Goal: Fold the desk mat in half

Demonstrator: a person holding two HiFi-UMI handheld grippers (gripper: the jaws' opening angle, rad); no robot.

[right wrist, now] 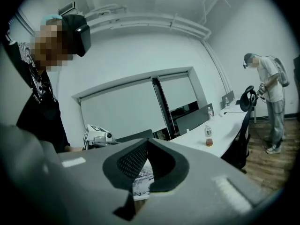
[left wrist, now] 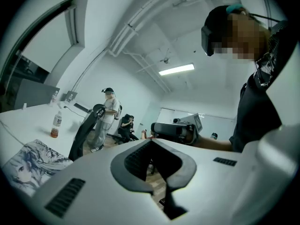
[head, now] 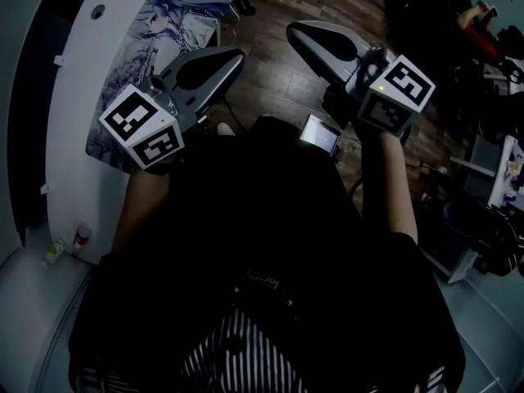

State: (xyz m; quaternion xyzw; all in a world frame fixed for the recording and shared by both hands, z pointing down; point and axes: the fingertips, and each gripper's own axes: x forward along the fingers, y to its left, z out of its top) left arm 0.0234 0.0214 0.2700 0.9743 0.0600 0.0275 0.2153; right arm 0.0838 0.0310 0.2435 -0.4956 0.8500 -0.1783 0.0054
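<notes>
The desk mat (head: 176, 15), printed with a blue-and-white anime figure, lies flat on the white desk (head: 98, 64) at the upper left. Its corner shows in the left gripper view (left wrist: 28, 165), and a strip of it shows through the jaw gap in the right gripper view (right wrist: 142, 182). My left gripper (head: 233, 56) is shut and empty, hanging by the desk's edge near the mat. My right gripper (head: 295, 29) is also shut and empty, out over the wooden floor, well right of the mat. Each gripper sees the other: the right gripper (left wrist: 176, 130) and the left gripper (right wrist: 96, 135).
A drink bottle (left wrist: 55, 125) stands on the desk beyond the mat. Near the desk is a black chair draped with a dark garment (left wrist: 86, 130), with a person (left wrist: 108, 114) standing behind it. A small screen device (head: 319, 133) hangs at my chest. Dark clutter (head: 483, 219) fills the right side.
</notes>
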